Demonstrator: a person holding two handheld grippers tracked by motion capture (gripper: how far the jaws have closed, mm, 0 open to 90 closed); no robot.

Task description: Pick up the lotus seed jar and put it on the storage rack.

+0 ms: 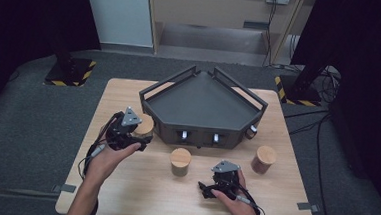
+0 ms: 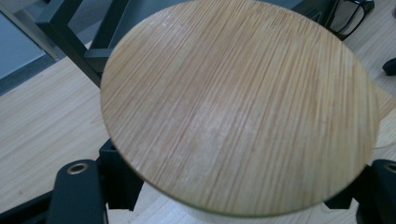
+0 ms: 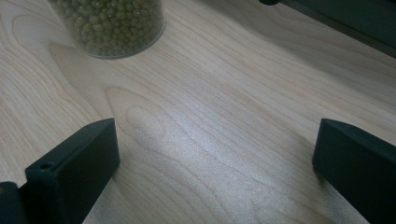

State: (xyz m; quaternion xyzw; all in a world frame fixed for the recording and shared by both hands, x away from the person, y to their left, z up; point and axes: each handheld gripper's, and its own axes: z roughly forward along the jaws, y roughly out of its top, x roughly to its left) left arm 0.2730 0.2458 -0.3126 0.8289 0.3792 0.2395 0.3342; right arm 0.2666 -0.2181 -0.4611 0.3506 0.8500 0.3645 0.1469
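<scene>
beside black tray (image 1: 203, 106): left tongs (image 1: 139, 134) grasp bamboo-lidded jar (image 1: 144, 124); right tongs (image 1: 208, 188) released.

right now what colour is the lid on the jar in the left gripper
Light tan bamboo with fine straight grain, on the lid; clearest in the left gripper view.

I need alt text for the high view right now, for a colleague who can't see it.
The left hand-held gripper is closed on a round bamboo-lidded jar beside the dark angular metal tray on the pale wooden table. The right hand-held gripper rests open near the front edge, with two more lidded jars standing free.
</scene>
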